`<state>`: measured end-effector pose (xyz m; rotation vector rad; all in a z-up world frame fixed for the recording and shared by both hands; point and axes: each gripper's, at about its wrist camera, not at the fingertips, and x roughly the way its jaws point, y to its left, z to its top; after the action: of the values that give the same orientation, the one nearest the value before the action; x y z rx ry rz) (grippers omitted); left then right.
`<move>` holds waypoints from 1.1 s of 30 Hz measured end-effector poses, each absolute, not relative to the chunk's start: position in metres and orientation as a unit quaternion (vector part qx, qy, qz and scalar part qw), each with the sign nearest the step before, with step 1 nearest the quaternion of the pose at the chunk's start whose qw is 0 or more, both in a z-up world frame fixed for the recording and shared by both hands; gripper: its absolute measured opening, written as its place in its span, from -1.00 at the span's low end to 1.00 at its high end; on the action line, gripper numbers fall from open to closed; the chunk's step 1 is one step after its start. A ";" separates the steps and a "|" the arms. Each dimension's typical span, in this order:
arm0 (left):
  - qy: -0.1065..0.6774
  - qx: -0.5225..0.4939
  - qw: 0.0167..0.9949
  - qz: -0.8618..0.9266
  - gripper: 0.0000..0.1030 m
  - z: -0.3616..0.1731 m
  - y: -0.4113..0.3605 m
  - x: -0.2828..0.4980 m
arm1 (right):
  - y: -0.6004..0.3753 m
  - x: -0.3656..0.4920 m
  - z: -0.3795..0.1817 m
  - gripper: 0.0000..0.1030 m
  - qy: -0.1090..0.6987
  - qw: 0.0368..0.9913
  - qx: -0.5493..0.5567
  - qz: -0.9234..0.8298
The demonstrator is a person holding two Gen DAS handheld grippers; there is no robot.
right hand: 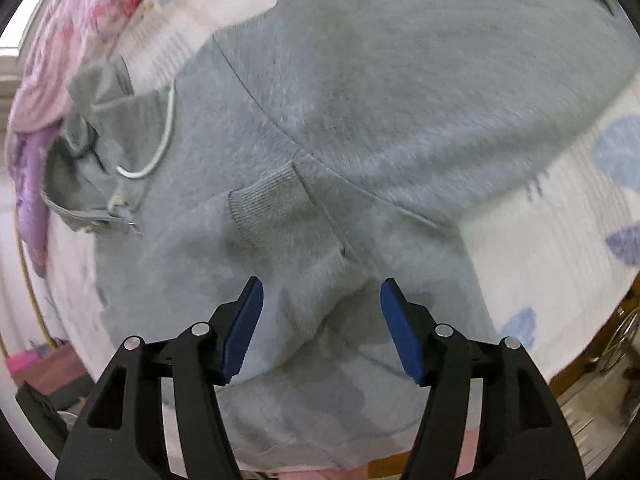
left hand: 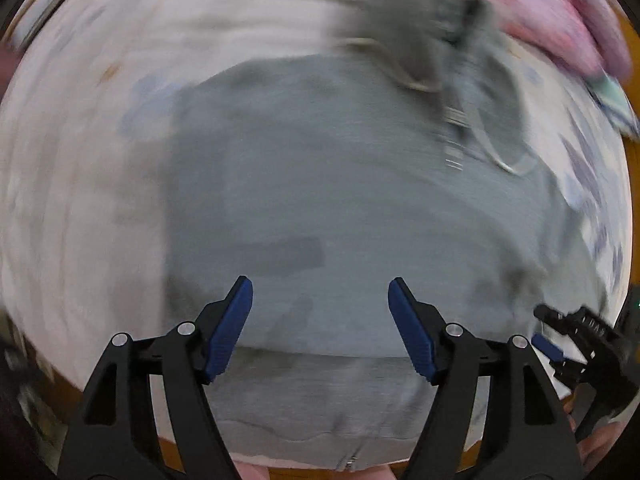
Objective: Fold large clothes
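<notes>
A grey hooded sweatshirt (left hand: 320, 184) lies spread on a pale bedsheet (left hand: 80, 160), its hood (left hand: 432, 40) with white drawstring at the far right. My left gripper (left hand: 320, 292) is open above its lower body, holding nothing. The view is motion-blurred. In the right wrist view the sweatshirt (right hand: 360, 100) fills the frame, with a ribbed cuff (right hand: 268, 204) folded across the chest and the hood (right hand: 92, 140) at the left. My right gripper (right hand: 322, 296) is open just above a fold of the fabric, empty. It also shows in the left wrist view (left hand: 572, 344) at the lower right.
A pink and purple quilt (right hand: 44, 80) is bunched beside the hood; it also shows in the left wrist view (left hand: 568, 12). The bedsheet (right hand: 560, 220) has blue patterns. The wooden bed edge (left hand: 632, 184) and floor (right hand: 600, 392) lie to the right.
</notes>
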<state>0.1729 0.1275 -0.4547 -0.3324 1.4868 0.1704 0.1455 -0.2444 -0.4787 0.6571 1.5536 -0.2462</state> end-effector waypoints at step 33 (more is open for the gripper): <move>0.704 -0.253 0.659 0.075 -0.69 -0.510 0.202 0.141 | -0.214 0.214 -0.491 -0.71 0.691 0.702 0.169 -0.043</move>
<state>0.1415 0.2019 -0.5099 -0.5727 1.5945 0.1689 0.2138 -0.2141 -0.4906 0.3773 1.5371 -0.0950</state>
